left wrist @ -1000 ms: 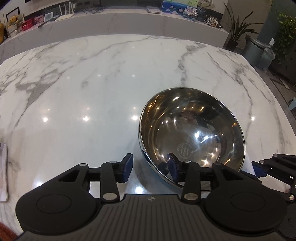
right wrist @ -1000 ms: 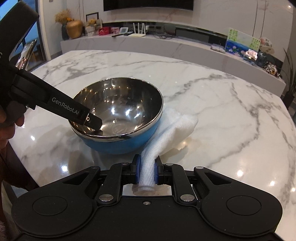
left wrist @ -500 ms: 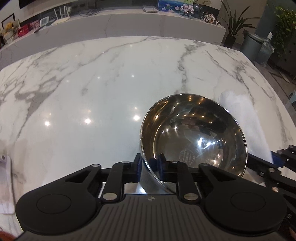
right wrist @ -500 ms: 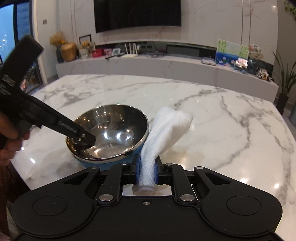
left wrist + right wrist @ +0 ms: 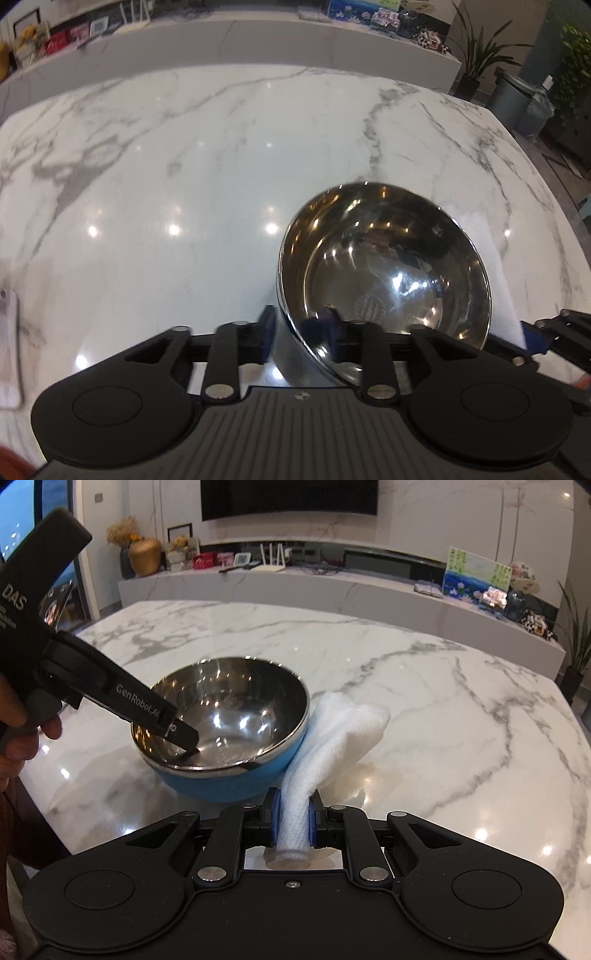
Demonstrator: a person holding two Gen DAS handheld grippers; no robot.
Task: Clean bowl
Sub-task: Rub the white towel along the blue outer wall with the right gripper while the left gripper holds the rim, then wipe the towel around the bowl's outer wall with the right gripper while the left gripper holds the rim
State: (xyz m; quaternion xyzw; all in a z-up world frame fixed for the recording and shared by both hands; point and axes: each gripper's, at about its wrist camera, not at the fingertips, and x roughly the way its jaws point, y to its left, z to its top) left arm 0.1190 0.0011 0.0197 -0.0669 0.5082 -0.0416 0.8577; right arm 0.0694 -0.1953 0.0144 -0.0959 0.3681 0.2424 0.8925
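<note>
The bowl (image 5: 225,731) sits on the marble desk (image 5: 443,709) toward its near left part, steel inside and blue outside. The left gripper (image 5: 299,332) straddles the bowl's near rim, one finger inside and one outside; its jaws have just been opening, with the rim between them and a gap showing beside the outer pad, so it seems released rather than clamped. The right gripper (image 5: 293,821) is clenched on a folded white cloth (image 5: 340,734), whose free end rests on the desk touching the bowl's right side.

To do this step well, the left gripper probably needs a firm hold on the rim before any wiping, since a round steel bowl on polished marble is likely to slide or tip. The cloth should then lift clear over the right rim and sweep the inner wall, away from the left finger inside.

The desk's near edge lies close under both grippers; far and right the marble is open
</note>
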